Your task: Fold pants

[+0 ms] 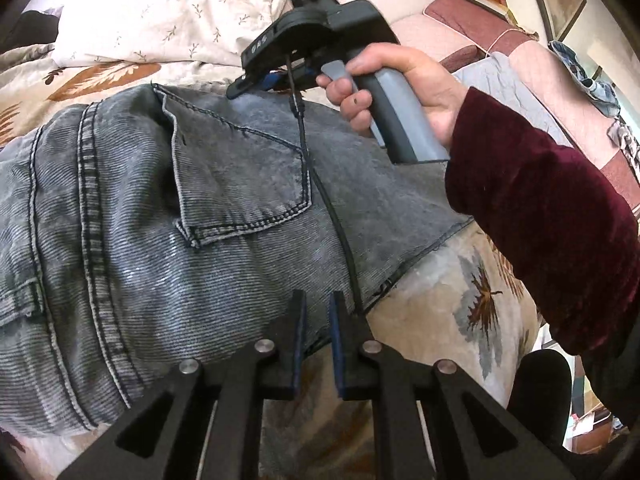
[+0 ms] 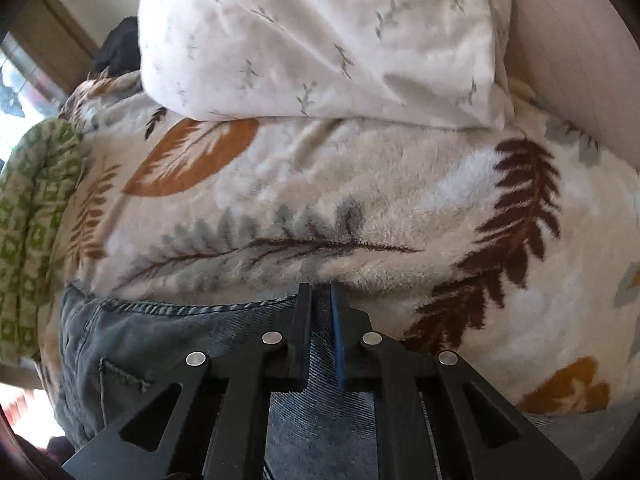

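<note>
On a bed covered by a cream fleece blanket (image 2: 360, 200) printed with brown, orange and grey leaves, a pair of grey washed-denim pants (image 1: 168, 216) lies spread, back side up, with a stitched back pocket (image 1: 244, 176) showing in the left wrist view. The left gripper (image 1: 318, 312) sits low at the near edge of the pants, its two black fingers brought close together with only a narrow gap, and denim lies in that gap, so it appears to pinch the cloth's edge. Beyond the pocket, the right hand (image 1: 404, 88), in a dark red velvet sleeve (image 1: 540, 216), grips the grey handle of the other tool, whose black body points down toward the far side of the pants. In the right wrist view, the right gripper (image 2: 320, 304) has its fingers nearly together at a hemmed edge of the pants (image 2: 180, 332), with denim between and beneath them. A white pillow (image 2: 320, 36) with small sprig print rests on the blanket just past it, and a green-and-white patterned cloth (image 2: 32, 216) hangs at the left. No container shows in either view.
</note>
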Demonstrator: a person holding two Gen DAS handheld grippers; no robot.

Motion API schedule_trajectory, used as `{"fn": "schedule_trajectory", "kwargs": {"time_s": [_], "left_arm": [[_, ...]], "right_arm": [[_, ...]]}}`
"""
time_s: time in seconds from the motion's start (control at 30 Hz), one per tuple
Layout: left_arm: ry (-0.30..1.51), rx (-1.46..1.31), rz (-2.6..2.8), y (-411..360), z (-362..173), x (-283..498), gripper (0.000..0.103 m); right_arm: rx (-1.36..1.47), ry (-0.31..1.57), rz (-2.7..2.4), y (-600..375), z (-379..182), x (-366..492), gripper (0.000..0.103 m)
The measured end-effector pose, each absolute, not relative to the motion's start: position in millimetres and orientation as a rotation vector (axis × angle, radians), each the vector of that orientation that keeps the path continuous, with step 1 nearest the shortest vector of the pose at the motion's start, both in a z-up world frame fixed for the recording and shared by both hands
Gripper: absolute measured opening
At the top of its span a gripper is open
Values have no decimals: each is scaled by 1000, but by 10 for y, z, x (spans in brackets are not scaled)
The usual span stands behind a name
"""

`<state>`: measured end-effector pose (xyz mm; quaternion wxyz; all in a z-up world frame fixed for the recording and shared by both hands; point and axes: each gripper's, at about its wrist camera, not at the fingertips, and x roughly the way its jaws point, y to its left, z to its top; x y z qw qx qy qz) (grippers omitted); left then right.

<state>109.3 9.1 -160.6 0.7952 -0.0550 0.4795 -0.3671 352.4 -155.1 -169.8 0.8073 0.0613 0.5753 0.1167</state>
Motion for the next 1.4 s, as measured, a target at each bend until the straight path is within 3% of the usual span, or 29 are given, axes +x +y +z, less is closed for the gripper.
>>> {"fn": "schedule_trajectory", "kwargs": {"time_s": [0.03,0.1,0.37,0.5,0.8,0.97,1.1,1.4], "left_arm": [[1031,-123,-788,96,-1604,1091,13],[1028,-124,-782,94,-1599,1083,13],[973,-128,-762,206,-1464,1037,13],[972,-88,-729,195,-1500,1063,14],[926,-27,-703,158,-1478,992,14],[858,-81,-682,188,-1136,847,22],[861,-93,-702,-82,-917,918,22],[837,10,-721,-897,-551,1132,22]], "right_arm": [[165,1227,239,-1588,-1667,3520,13],[215,1185,204,-1718,-1514,3471,29],[362,998,190,-2328,-818,2559,38],[496,890,109,-2843,-670,1766,59],[940,540,-309,-4435,-875,-185,67],[1151,539,-300,-4889,-1143,-338,67],[1329,554,-267,-5092,-1428,-317,68],[1343,697,-246,-5198,-1637,8,68]]}}
